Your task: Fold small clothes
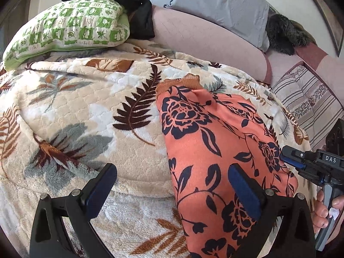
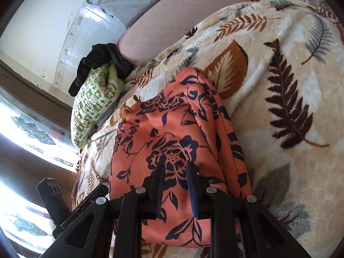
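Matt cloth garment (image 1: 217,150), fluffy fleece blanket (image 1: 86,111)

Orange garment (image 1: 215,150) with navy flowers; cream blanket (image 1: 86,111) with brown and grey leaves; green-and-white checked pillow (image 1: 66,28) upper left.

Bed surface inspected. The leaf-print blanket (image 1: 90,111) lies open from 9 to 12 o'clock of the orange floral garment (image 1: 215,150), and a gripper could pass freely across it there. At 11 o'clock a green patterned pillow (image 1: 66,28) blocks the far corner, with a black garment (image 1: 133,4) heaped on and behind it. At 12 to 1 o'clock a pink padded bolster (image 1: 206,40) bounds the blanket, with a grey pillow (image 1: 221,4) above it. At 3 o'clock the right gripper (image 1: 286,157) occupies the garment's edge; a striped cushion (image 1: 305,99) stands beyond. The left gripper (image 1: 172,185) hangs wide open over blanket and garment.
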Available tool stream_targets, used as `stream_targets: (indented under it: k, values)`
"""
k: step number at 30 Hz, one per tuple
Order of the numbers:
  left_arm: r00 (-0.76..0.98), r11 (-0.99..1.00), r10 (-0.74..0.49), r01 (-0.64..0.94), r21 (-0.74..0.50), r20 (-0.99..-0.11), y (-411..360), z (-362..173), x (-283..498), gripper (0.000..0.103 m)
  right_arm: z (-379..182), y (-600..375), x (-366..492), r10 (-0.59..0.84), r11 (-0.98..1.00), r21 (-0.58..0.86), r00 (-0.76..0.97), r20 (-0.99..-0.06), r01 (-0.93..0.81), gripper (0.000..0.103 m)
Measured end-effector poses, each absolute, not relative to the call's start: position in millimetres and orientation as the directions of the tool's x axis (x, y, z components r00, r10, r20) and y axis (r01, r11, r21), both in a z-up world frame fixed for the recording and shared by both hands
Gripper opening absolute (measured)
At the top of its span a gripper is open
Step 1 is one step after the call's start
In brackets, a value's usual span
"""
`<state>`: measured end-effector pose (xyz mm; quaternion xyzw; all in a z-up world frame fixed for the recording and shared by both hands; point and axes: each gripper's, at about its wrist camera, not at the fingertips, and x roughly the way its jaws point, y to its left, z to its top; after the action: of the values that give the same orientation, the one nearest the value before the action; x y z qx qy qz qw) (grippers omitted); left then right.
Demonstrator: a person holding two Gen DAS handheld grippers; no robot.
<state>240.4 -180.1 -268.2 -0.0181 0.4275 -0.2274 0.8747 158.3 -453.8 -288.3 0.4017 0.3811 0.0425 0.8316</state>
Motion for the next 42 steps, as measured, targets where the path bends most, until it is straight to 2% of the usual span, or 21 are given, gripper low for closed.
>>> stream_targets:
  k: [2, 6, 15, 16, 18, 21, 27, 28, 29, 30, 42]
  values:
    - [0.512, 0.903, -0.397, 0.366, -0.225, -0.761, -183, -276, 248, 0.103, -289, -458, 163, 0.345, 0.661, 0.706, 0.733, -0.587, 0.254, 0.024]
    - [0.469, 0.903, -0.397, 0.351, -0.246, -0.789, -186, -287, 255, 0.103, -316, -458, 189, 0.352, 0.658, 0.677, 0.659, -0.664, 0.330, 0.024]
    - [0.470, 0.887, -0.436, 0.369, -0.279, -0.768, -186, -278, 260, 0.103, -298, -463, 214, 0.341, 0.636, 0.719, 0.734, -0.587, 0.280, 0.025]
    - [0.461, 0.886, -0.434, 0.376, -0.272, -0.774, -188, -280, 260, 0.103, -300, -463, 219, 0.349, 0.625, 0.727, 0.733, -0.585, 0.283, 0.025]
    - [0.423, 0.876, -0.436, 0.401, -0.268, -0.794, -196, -288, 261, 0.103, -306, -461, 225, 0.354, 0.621, 0.723, 0.714, -0.604, 0.304, 0.032]
    - [0.398, 0.872, -0.440, 0.404, -0.276, -0.805, -201, -294, 260, 0.103, -312, -457, 228, 0.354, 0.647, 0.702, 0.699, -0.622, 0.297, 0.034]
    - [0.527, 0.888, -0.373, 0.440, -0.130, -0.764, -205, -275, 245, 0.103, -294, -460, 211, 0.321, 0.656, 0.703, 0.743, -0.588, 0.273, 0.035]
    - [0.541, 0.889, -0.363, 0.446, -0.107, -0.758, -206, -273, 244, 0.103, -293, -464, 207, 0.316, 0.652, 0.707, 0.749, -0.582, 0.275, 0.044]
    - [0.549, 0.887, -0.361, 0.453, -0.095, -0.753, -206, -271, 243, 0.103, -292, -468, 204, 0.312, 0.642, 0.713, 0.755, -0.577, 0.280, 0.068]
    - [0.555, 0.885, -0.364, 0.457, -0.092, -0.748, -206, -269, 242, 0.103, -293, -472, 199, 0.307, 0.623, 0.728, 0.766, -0.565, 0.287, 0.076]
    - [0.575, 0.895, -0.349, 0.438, -0.082, -0.740, -203, -262, 243, 0.103, -290, -489, 185, 0.272, 0.581, 0.760, 0.810, -0.519, 0.292, 0.079]
